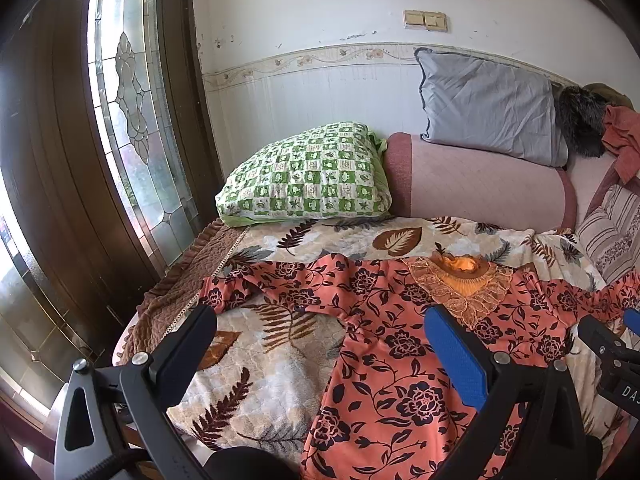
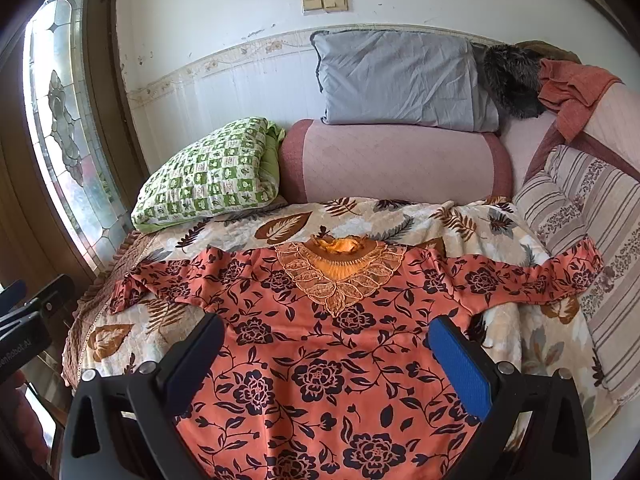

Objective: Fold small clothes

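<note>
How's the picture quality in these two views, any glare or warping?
Left wrist view: the stained-glass window blows out white, and the door frame bows from fisheye distortion. Right wrist view: even daylight, the floral top is sharp, dark vignette in the corners.

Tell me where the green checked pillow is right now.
The green checked pillow lies at the far left of the bed in both views, between the stained-glass door and the pink bolster, beyond the spread-out orange floral top.

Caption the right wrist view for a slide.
Open right gripper above a floral orange dress spread flat on a leaf-print blanket.
</note>
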`<state>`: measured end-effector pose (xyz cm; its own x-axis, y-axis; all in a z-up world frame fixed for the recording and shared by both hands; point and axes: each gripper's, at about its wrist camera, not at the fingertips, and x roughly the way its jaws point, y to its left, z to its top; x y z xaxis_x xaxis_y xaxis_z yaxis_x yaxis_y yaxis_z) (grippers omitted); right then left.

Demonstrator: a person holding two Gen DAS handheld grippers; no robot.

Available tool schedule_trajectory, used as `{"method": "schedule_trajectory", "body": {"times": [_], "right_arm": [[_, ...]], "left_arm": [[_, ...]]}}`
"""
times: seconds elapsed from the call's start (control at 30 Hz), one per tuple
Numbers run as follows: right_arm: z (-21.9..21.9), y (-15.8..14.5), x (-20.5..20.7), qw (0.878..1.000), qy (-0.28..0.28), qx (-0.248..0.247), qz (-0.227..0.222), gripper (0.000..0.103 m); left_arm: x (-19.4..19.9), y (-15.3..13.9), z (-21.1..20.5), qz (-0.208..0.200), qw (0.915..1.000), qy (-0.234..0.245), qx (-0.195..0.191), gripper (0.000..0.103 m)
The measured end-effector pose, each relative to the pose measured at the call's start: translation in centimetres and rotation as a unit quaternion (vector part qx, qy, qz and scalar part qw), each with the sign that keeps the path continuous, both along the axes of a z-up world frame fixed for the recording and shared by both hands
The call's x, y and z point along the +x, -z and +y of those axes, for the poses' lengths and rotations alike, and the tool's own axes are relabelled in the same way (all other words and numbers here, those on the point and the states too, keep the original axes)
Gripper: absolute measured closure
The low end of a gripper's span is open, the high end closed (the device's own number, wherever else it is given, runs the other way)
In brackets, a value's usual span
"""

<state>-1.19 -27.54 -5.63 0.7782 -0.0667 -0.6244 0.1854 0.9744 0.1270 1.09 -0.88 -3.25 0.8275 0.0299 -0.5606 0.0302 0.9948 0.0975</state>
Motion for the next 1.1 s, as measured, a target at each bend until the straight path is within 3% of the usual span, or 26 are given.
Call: {"method": "schedule_trajectory", "body": {"times": [1.1], "right_arm": [[0.0, 0.9, 0.8, 1.000, 0.000, 0.000, 0.015, 0.000]], "left_arm": [[0.7, 0.7, -1.2, 0.013, 0.9997, 0.016, 0.010, 0.000]]}}
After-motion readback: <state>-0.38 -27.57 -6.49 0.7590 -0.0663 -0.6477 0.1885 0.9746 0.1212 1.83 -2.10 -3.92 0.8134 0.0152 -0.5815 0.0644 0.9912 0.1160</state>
